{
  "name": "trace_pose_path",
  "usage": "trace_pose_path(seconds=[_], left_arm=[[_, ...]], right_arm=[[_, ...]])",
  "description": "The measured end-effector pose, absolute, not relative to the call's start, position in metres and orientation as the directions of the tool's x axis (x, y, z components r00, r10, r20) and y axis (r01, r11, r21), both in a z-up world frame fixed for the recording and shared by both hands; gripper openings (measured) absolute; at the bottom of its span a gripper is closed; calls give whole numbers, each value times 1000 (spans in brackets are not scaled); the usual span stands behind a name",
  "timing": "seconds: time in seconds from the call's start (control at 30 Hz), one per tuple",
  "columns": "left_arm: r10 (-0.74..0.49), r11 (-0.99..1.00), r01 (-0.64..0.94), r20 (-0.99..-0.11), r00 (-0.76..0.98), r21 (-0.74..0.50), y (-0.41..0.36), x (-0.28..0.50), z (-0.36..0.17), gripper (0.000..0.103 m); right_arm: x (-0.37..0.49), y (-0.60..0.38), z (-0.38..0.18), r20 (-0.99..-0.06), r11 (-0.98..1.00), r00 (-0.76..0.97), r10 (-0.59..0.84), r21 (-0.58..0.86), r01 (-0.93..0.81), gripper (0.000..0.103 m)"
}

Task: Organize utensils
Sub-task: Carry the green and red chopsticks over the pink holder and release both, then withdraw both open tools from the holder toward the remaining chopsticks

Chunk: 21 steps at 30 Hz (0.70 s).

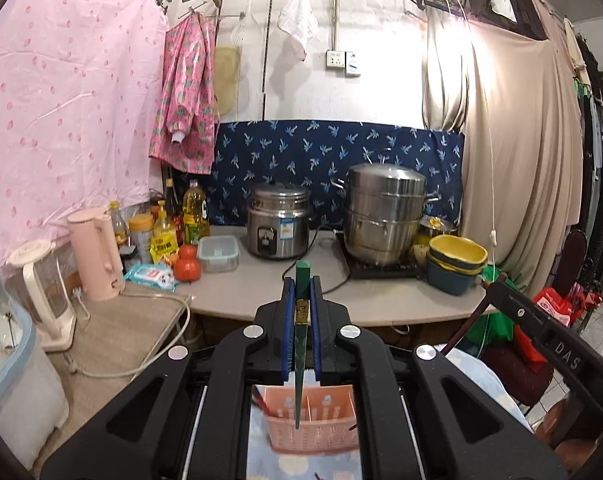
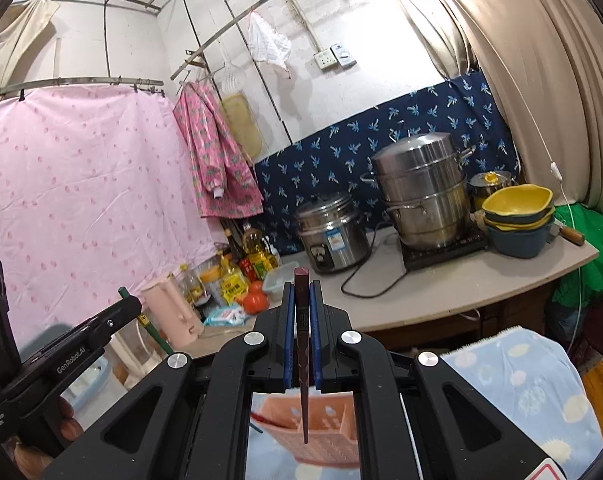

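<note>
A slim green chopstick (image 1: 301, 344), square at its thick end and tapering to a point, stands upright between the blue ribbed pads of the left gripper (image 1: 302, 292), whose jaws are pressed in on it. Its tip hangs over a pink plastic utensil basket (image 1: 313, 420) with slotted walls and inner dividers, which sits on a soft blue cloth (image 1: 261, 452) dotted with pale spots.

The right gripper (image 2: 302, 296) pinches a dark maroon chopstick (image 2: 302, 356) in the same way, thick end up, its point hanging over the same pink basket (image 2: 325, 428). In the right wrist view the left gripper's black body appears at the lower left, held by a hand (image 2: 67, 420), with the green chopstick (image 2: 151, 330) slanting through it.

Beyond, a smooth grey countertop (image 1: 261, 288) carries a brushed-steel rice cooker (image 1: 279, 220), a tall stacked steel steamer pot (image 1: 385, 216) on a black induction plate, and nested yellow and blue bowls (image 1: 457, 260). To the left stand a matte pink kettle (image 1: 97, 252), oil bottles (image 1: 195, 212), a clear lidded container (image 1: 218, 254) and two tomatoes (image 1: 187, 266). A navy leaf-print cloth (image 1: 341, 152) lines the wall.
</note>
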State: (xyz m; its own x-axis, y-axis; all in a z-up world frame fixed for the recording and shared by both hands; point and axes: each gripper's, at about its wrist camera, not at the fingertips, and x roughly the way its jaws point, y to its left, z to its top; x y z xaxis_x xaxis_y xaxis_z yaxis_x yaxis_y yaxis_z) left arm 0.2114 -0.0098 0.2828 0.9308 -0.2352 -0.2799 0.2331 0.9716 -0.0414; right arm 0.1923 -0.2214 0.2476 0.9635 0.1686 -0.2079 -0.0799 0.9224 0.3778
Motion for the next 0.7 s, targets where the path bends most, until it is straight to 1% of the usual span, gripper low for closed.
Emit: trace_pose_path(seconds=[0.1,0.17,0.43,0.53,0.57,0.6,0.63,0.67,0.7], left_arm=[[-235,972,234,-273,933,-35,-15,228,279,7],[-235,971,234,-284,929,-38,-17,240,271,7],[-188,980,196,-425,885,-25,-20,272,202,7],[-161,985,170,-453,877,-20,-19,271,184,9],[-148,987,161,-461,875,-11,-19,270,179,10],[-143,987,158,-467,872,-7,-19,269,176,14],[-137,988,153,-473,870,-5,-19,268,174,22],[-131,989,147,-478,869,-3,-19,267,172,24],[-126,990,144,-479,868,-1,-18,265,170,27]], right_arm=[[211,-217,243,-209,926,965,161,371,-74,7],[224,-214,235,-223,928,962,158,366,-68,7],[253,-207,171,-370,940,915,160,340,-27,7],[250,-206,154,-396,940,905,155,340,-12,11],[247,-205,150,-403,942,903,151,336,-8,12],[245,-205,148,-407,944,901,149,331,-7,13],[242,-205,147,-410,946,901,145,325,-4,17],[239,-205,145,-411,948,901,140,319,-2,22],[235,-205,145,-411,948,901,139,318,-1,25]])
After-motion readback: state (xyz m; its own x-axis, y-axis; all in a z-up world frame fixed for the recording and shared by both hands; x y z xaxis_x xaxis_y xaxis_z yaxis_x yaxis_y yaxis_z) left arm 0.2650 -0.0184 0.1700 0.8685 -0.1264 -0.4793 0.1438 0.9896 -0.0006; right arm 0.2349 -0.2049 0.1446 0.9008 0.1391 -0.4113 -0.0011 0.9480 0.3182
